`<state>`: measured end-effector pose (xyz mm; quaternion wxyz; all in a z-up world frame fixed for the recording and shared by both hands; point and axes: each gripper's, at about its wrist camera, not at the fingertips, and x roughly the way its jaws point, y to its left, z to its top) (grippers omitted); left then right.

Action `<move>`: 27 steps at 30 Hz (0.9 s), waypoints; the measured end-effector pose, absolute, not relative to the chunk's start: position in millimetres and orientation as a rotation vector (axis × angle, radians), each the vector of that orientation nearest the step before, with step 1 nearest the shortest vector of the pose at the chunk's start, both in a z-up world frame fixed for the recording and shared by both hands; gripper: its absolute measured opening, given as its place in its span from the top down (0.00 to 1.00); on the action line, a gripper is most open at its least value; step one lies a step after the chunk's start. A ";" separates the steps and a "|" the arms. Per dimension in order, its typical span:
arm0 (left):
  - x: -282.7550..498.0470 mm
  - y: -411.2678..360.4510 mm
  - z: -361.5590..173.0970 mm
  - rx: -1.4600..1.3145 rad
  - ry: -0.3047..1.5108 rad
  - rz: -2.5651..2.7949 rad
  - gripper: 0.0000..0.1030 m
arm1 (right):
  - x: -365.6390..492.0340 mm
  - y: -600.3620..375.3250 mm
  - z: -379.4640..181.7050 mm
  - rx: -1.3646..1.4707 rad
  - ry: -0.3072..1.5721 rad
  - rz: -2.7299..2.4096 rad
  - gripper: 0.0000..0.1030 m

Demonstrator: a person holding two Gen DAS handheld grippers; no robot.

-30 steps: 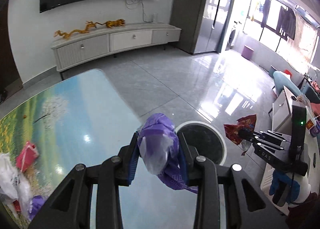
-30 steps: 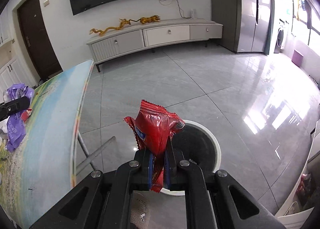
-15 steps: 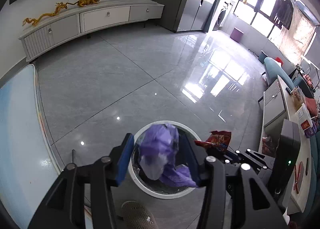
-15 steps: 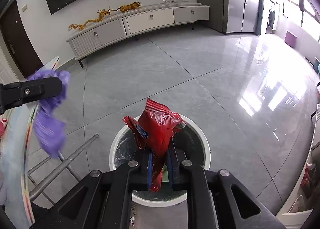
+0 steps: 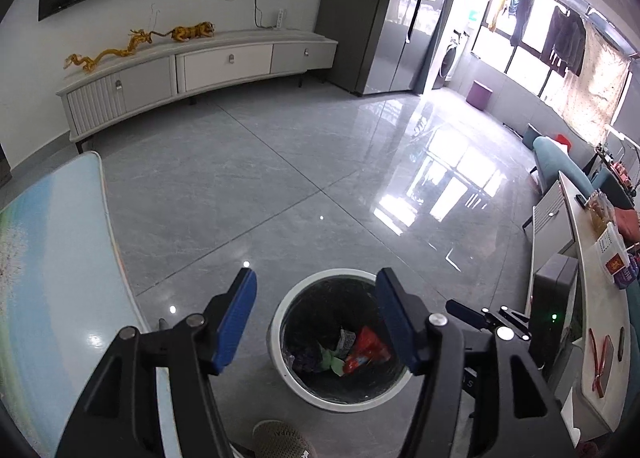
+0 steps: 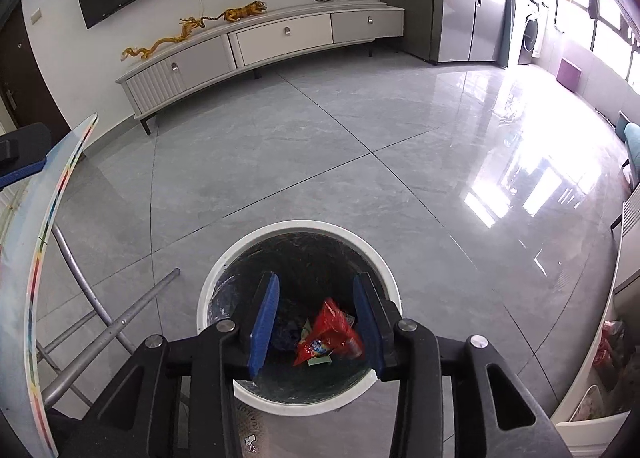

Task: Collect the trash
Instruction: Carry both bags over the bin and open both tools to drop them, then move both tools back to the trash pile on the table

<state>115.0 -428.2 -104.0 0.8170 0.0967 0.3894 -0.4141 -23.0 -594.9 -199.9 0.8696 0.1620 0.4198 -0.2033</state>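
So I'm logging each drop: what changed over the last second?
Both tongs have just been opening and let go. The left tongs dropped the purple bag, the right tongs the red wrapper, which now lies in the bin. Both hands moved from beside the table to above the bin. The bin stayed put.

floor (image 6: pixel 320 162): grey tile | on it: 1 bin (image 6: pixel 224 262)

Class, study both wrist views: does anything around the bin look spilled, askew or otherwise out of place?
Nothing stands out. The bin stands upright on the floor, with the red wrapper and other scraps inside it and no litter on the tiles around it. Both the left gripper and right gripper hang open and empty above it.
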 end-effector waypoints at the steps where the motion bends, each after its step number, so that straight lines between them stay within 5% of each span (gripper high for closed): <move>1: 112.8 -422.2 -98.1 0.204 0.807 -0.877 0.42 | -23.9 -593.6 -196.0 0.337 0.871 -0.424 0.64; 17: 92.6 -263.4 -25.7 0.146 0.617 -0.730 0.42 | -19.1 -489.7 -84.2 0.170 0.670 -0.265 0.64; 27: 96.7 -148.8 -29.3 0.075 0.589 -0.570 0.42 | 3.2 -396.2 -51.0 0.031 0.647 -0.127 0.64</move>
